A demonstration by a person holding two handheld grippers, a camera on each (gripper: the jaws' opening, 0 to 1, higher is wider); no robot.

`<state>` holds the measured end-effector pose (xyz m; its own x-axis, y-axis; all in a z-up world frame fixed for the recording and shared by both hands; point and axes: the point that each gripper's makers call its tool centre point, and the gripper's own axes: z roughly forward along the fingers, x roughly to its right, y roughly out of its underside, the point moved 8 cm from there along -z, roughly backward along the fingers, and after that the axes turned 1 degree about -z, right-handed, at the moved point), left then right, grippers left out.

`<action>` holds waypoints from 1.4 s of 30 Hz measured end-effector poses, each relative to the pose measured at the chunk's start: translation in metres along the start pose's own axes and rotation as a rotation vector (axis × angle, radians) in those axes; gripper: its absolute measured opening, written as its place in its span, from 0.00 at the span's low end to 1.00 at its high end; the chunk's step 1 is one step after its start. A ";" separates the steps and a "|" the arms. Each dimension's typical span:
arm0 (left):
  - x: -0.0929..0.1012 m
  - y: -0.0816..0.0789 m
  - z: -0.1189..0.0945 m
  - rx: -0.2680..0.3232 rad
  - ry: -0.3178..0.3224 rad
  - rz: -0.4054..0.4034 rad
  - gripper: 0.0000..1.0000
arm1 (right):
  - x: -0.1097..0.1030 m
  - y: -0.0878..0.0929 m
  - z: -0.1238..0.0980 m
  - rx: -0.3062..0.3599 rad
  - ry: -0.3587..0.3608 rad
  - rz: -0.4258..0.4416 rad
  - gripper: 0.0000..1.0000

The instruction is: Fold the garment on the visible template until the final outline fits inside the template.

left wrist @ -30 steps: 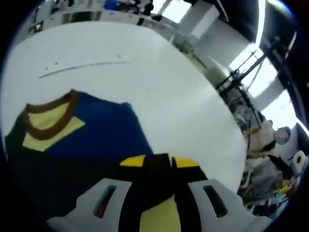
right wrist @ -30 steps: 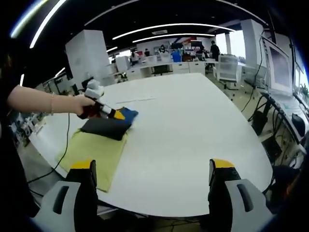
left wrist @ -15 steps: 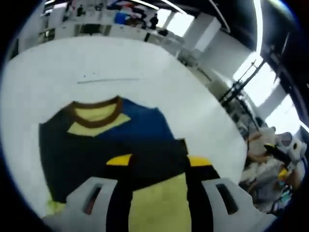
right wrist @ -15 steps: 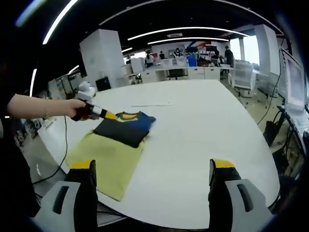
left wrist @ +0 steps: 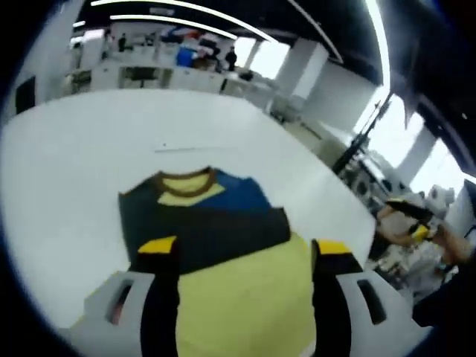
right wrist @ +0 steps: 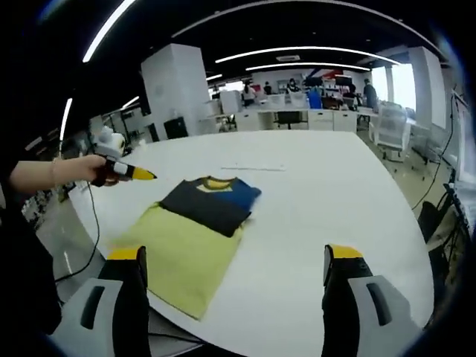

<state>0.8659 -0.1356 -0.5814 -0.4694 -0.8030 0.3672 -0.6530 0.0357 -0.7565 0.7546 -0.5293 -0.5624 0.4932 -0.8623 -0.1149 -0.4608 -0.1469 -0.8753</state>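
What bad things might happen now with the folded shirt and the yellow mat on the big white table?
The yellow template reaches the table edge nearest the right gripper, so a careless tug might slide it off.

The folded garment lies at the template's far end, and its collar end seems to spill onto bare table; left like that, the outline may not fit.

Both grippers are open and apart from the cloth, the left gripper off to the side, so the loose fold could spring open.

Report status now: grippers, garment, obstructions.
Both grippers, left and right, open, empty. Folded dark-blue garment partly on yellow template. Nothing obstructing.
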 end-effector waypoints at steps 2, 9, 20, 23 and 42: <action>-0.001 0.002 -0.012 0.014 -0.005 0.019 0.76 | -0.001 -0.001 0.001 0.000 -0.007 -0.006 0.98; -0.009 0.004 -0.058 0.081 -0.053 0.063 0.82 | -0.006 -0.006 0.003 0.010 -0.018 -0.020 0.99; -0.021 0.020 -0.121 0.131 -0.120 0.122 0.99 | -0.018 -0.005 0.006 -0.002 -0.039 -0.028 1.00; -0.023 0.029 -0.132 0.126 -0.136 0.120 0.99 | -0.019 -0.004 0.005 -0.004 -0.037 -0.029 1.00; -0.031 0.070 -0.202 0.163 -0.226 0.027 0.99 | -0.005 0.013 -0.017 -0.017 0.029 0.013 1.00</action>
<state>0.7147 0.0117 -0.5369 -0.3286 -0.9162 0.2292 -0.5293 -0.0223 -0.8482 0.7339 -0.5351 -0.5653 0.4653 -0.8780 -0.1119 -0.4793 -0.1437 -0.8658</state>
